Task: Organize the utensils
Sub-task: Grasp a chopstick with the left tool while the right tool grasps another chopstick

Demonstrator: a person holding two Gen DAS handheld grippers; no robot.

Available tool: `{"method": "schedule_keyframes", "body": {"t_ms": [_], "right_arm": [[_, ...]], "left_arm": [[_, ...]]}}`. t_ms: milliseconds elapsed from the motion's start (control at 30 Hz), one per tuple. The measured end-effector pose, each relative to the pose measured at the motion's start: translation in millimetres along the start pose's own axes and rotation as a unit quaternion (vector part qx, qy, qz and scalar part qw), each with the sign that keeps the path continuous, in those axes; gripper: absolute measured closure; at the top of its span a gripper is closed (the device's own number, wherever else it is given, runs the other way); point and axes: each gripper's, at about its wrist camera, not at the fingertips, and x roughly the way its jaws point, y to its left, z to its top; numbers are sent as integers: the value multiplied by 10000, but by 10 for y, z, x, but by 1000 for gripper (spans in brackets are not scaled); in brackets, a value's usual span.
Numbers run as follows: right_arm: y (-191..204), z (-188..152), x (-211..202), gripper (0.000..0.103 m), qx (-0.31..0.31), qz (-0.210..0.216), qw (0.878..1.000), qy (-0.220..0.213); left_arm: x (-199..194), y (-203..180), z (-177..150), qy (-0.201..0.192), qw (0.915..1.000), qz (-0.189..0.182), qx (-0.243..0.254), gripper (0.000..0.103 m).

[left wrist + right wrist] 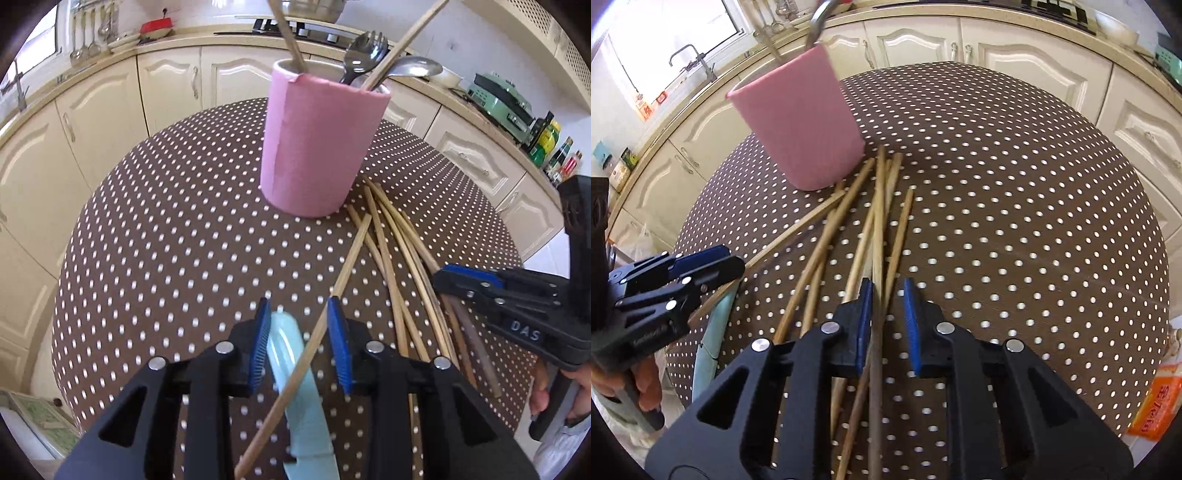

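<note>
A pink cup (314, 144) stands on the dotted table and holds a fork, a spoon (413, 68) and two chopsticks. Several wooden chopsticks (399, 258) lie in a pile to its right. My left gripper (299, 325) is open, low over a light-blue utensil (295, 387) and one loose chopstick (332, 295) that crosses between its fingers. My right gripper (888, 317) is open over the chopstick pile (875, 221), with a dark chopstick (875, 387) and a pale one between its fingers. The pink cup (801, 118) is far left in that view.
The round table (1015, 184) has a brown cloth with white dots. Cream kitchen cabinets (92, 129) ring it. An orange packet (1156, 410) lies past the table's right edge. The left gripper (679, 280) shows at the left of the right wrist view.
</note>
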Motion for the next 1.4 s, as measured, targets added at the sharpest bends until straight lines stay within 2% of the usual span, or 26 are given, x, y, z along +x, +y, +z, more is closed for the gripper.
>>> {"method": "schedule_keyframes", "body": {"t_ms": [133, 267, 500, 567, 667, 733, 800, 867, 1000, 1100, 1167, 1267, 1400], "right_arm": [[-129, -14, -78, 85, 116, 125, 9998, -36], [-154, 34, -89, 85, 12, 0, 10000, 19], [-120, 163, -39, 85, -158, -140, 9996, 170], [-148, 188, -35, 93, -138, -117, 9997, 193], [-247, 239, -28, 94, -45, -59, 9998, 210], [-313, 264, -30, 94, 43, -45, 9997, 217], [-422, 311, -15, 94, 59, -150, 9996, 251], [-539, 357, 9, 93, 137, -21, 9992, 387], [-587, 471, -20, 93, 32, -75, 9987, 503], [-534, 566, 10, 93, -72, -73, 9981, 601], [-440, 579, 4, 93, -108, -104, 9978, 649], [-346, 600, 61, 93, -176, -162, 9971, 719], [-190, 609, 108, 93, -306, -294, 9956, 833]], "left_arm": [[96, -99, 176, 66, 9998, 89, 182, 72], [210, -227, 355, 151, 9988, 217, 420, 72], [335, -401, 518, 247, 9976, 168, 627, 73], [344, -423, 524, 267, 9974, 92, 667, 80], [373, -466, 564, 319, 9975, -36, 631, 91], [386, -504, 547, 329, 9974, -57, 640, 94], [407, -548, 572, 343, 9970, -18, 697, 94], [421, -580, 594, 405, 9969, 8, 669, 94], [426, -577, 626, 562, 9958, -51, 722, 94], [398, -558, 597, 597, 9948, -112, 823, 92], [393, -595, 561, 607, 9928, -41, 1031, 80], [386, -596, 525, 654, 9915, 101, 1119, 80], [412, -622, 523, 676, 9919, 46, 1077, 80]]}}
